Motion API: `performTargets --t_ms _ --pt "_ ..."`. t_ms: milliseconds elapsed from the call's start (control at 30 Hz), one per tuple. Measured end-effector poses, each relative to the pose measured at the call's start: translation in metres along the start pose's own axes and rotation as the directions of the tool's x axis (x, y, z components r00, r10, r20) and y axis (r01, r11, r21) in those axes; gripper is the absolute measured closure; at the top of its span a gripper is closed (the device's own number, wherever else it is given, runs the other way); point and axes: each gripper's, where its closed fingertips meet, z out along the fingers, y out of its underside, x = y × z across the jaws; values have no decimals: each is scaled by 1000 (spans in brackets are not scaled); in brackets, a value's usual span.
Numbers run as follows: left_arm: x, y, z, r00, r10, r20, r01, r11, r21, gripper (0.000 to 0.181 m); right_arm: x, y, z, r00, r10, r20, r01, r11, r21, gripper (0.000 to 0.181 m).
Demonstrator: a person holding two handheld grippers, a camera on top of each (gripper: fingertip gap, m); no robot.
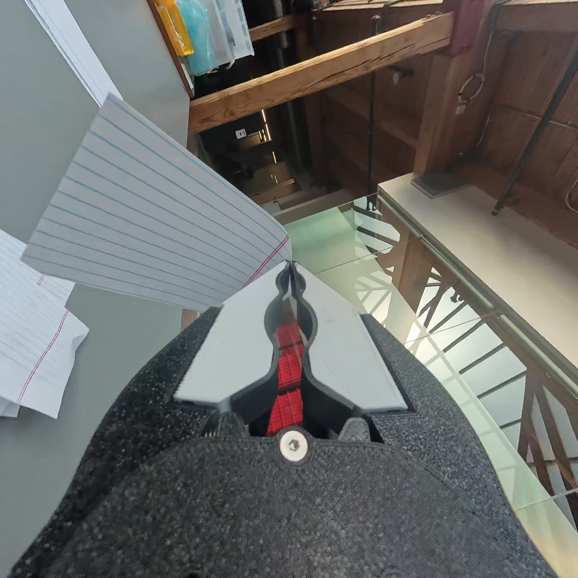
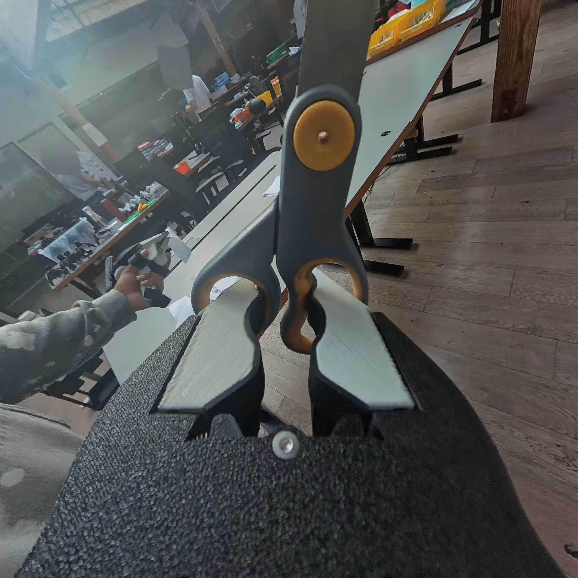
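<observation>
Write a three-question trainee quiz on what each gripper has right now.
1. True or false: the left gripper pinches a lined index card at its corner.
2. The right gripper's fingers pass through the handle loops of what? A) pliers B) scissors C) tape roll
3. Fill in: the scissors' pivot cap is ____ in colour.

Key: 1 true; 2 B; 3 orange-yellow.
</observation>
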Motion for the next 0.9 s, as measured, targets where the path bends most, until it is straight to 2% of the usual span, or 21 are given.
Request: performTargets --t_ms 133,233,300,367,433,600,667,733,800,900 --pt "-20 -9 12 1000 -17 -21 20 990 139 181 20 -10 27 999 -23 43 25 999 -48 161" --pt "-75 -5 4 985 -142 99 110 955 274 181 36 -23 63 994 -26 106 35 996 -83 162" --pt "-114 -1 -9 948 -220 232 123 921 370 181 46 -36 95 988 -54 147 69 993 -99 162" --pt "-139 5 -17 902 -284 324 125 892 434 181 53 -51 132 978 -81 194 104 989 -107 162" --pt "-152 14 -16 862 -303 407 105 891 441 181 59 -64 172 967 -99 235 130 984 -121 162" --pt "-172 28 -30 682 -374 629 24 870 492 181 53 -94 268 921 -109 373 180 970 -161 162" --pt "-175 30 -38 620 -440 649 11 832 554 181 49 -100 303 895 -101 435 199 962 -186 162" --pt "-177 35 -44 572 -550 608 46 762 645 181 42 -105 336 860 -88 503 219 953 -207 162" --pt "-179 39 -46 533 -575 621 31 747 665 181 36 -107 368 817 -85 571 255 941 -224 161" --pt "-173 38 -42 522 -547 655 -46 748 662 148 31 -109 411 746 -72 662 304 921 -243 161"
